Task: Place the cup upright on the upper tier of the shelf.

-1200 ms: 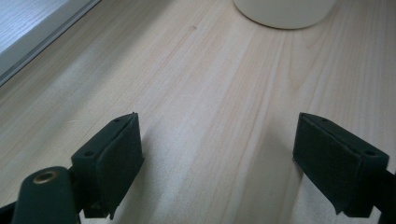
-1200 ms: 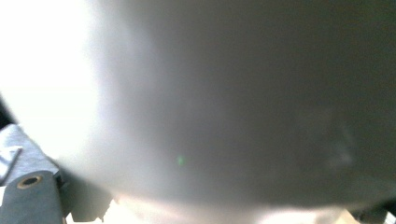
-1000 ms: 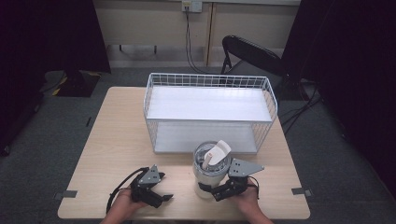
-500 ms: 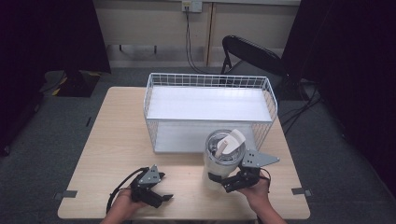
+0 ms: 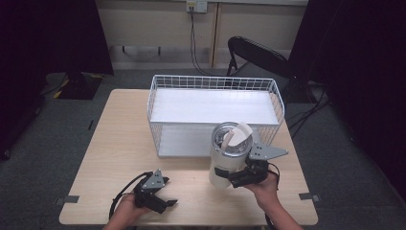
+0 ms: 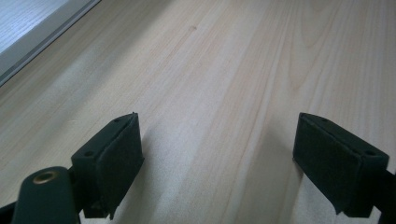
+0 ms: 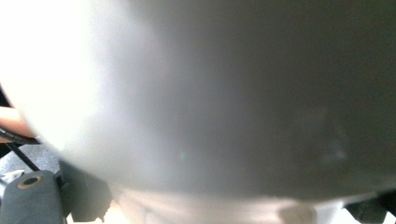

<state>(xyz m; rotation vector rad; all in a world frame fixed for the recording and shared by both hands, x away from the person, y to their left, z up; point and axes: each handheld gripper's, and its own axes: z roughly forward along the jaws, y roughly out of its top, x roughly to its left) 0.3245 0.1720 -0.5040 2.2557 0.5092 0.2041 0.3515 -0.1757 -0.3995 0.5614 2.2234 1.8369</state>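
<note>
right gripper (image 5: pixel 229 178) is clamping the white jug (image 5: pixel 229 155), lifting it off the table (image 5: pixel 119 143), nearer the wire basket (image 5: pixel 215 103) than a second ago | left gripper (image 5: pixel 160 201) is resting open, empty | judgement: jug is heading into basket

Bench (image 5: pixel 119 143): pale wood, fine straight grain, centre of the frame.
Wire basket (image 5: pixel 158 86): white grid mesh with a white floor, upper centre.
Jug (image 5: pixel 225 165): white body, silvery rim, white lid flap, lower right of centre.
Right hand-held gripper (image 5: pixel 233 181): black, with a grey three-cornered plate.
Left hand-held gripper (image 5: pixel 165 203): black, grey plate, black cable, lower left.
Chair (image 5: pixel 258 52): black, upper right.
Floor (image 5: pixel 57 124): dark grey carpet.
</note>
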